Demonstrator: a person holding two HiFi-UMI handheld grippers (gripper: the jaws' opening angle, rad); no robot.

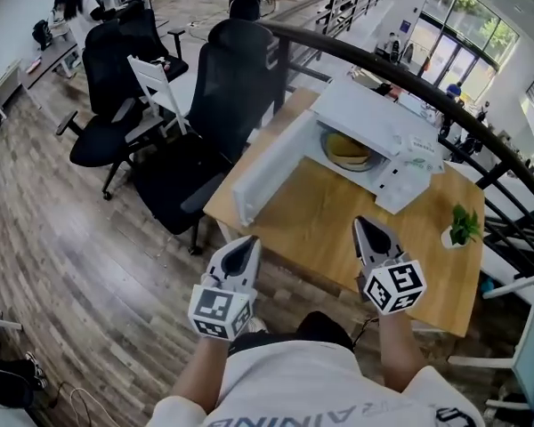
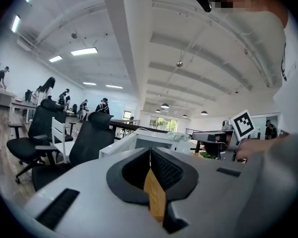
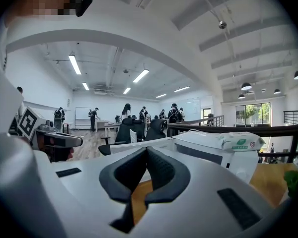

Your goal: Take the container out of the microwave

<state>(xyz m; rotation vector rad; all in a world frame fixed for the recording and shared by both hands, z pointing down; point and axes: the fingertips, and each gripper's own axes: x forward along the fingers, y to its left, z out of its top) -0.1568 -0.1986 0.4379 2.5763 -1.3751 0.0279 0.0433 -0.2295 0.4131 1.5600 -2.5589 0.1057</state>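
Observation:
A white microwave stands on the wooden table, its door swung wide open to the left. Inside it rests a tan, round container on the turntable. My left gripper hovers at the table's front edge, below the open door, shut and empty. My right gripper is over the table in front of the microwave, also shut with nothing in it. In the left gripper view the jaws meet, the microwave beyond them. The right gripper view shows closed jaws facing the microwave.
A small potted plant sits at the table's right edge. Black office chairs and a white chair crowd the table's left side. A dark railing runs behind the microwave. People stand at desks far off.

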